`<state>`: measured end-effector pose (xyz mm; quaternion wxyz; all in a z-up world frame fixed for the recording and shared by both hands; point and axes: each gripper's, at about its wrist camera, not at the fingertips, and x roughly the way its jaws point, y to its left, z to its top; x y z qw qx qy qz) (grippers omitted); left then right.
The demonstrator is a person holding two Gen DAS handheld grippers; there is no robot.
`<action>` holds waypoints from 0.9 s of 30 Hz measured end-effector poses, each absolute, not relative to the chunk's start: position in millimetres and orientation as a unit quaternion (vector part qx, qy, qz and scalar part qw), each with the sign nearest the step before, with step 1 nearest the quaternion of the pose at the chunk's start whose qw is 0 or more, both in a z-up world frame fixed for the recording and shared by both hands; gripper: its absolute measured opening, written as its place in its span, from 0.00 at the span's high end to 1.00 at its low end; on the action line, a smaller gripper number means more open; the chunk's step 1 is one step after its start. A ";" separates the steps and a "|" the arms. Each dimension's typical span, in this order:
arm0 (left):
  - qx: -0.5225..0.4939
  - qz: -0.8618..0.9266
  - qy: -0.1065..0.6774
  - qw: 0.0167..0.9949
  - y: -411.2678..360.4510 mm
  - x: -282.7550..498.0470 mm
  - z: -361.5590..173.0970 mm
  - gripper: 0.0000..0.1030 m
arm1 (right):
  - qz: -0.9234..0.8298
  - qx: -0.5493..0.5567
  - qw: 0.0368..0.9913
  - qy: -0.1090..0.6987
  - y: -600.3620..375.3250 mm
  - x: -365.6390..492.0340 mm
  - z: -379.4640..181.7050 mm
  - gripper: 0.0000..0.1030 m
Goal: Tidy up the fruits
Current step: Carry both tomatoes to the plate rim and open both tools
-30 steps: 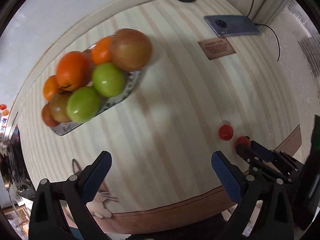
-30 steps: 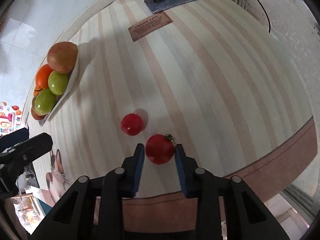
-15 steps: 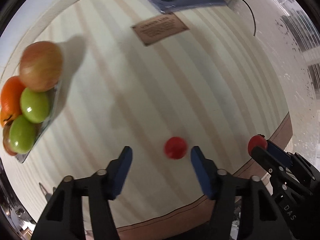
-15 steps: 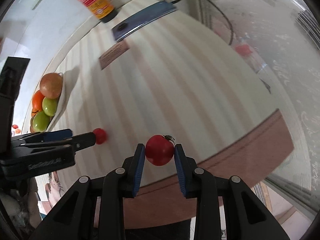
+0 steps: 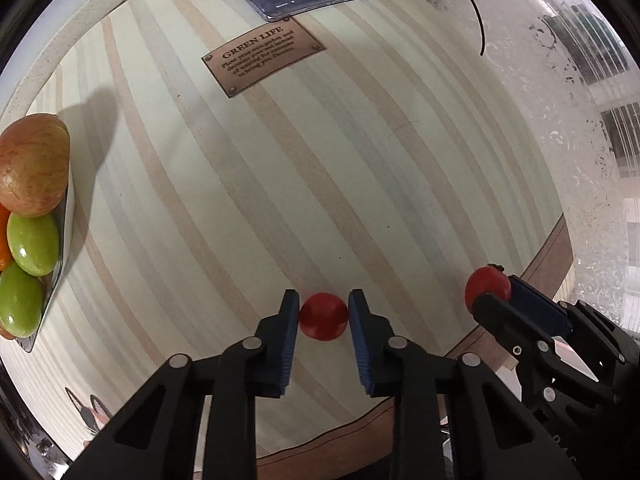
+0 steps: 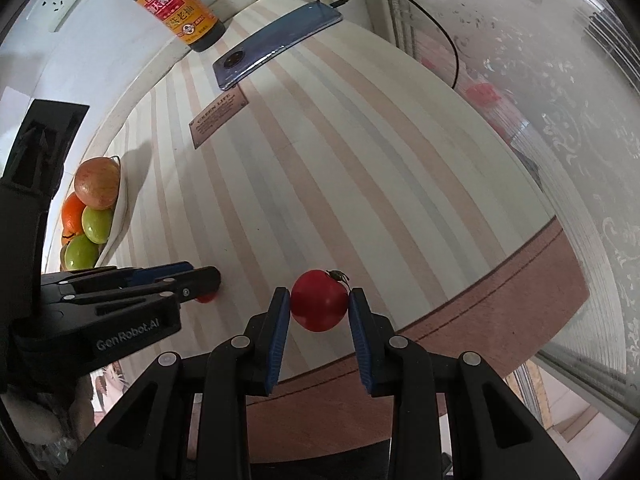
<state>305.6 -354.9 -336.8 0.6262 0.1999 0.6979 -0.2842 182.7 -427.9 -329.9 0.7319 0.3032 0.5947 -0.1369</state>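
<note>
Gripping tomatoes (image 5: 323, 316), both claws (image 6: 319, 306)

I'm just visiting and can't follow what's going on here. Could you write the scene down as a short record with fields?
Surface: striped tablecloth
Left tool: closed on a small red tomato at the table
Right tool: gripping a larger red tomato with stem
Fruit plate: far left; holds a reddish apple, green fruits, oranges
Other things: phone on a cable, sauce bottle, brown "GREEN LIFE" label
Left to do: both tomatoes not yet on the plate
</note>
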 end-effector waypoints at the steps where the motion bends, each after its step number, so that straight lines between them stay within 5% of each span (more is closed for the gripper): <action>1: 0.197 -0.286 0.699 0.625 -353.8 312.5 -336.9 0.78 | -0.136 0.303 0.732 0.594 -428.2 183.1 -329.1 0.68; 17: 0.166 -0.292 0.705 0.625 -329.6 325.5 -334.8 0.78 | -0.138 0.298 0.743 0.584 -425.5 192.1 -313.2 0.68; 27: 0.049 -0.258 0.696 0.669 -231.7 356.7 -284.0 0.78 | -0.101 0.285 0.756 0.580 -401.2 216.5 -291.5 0.68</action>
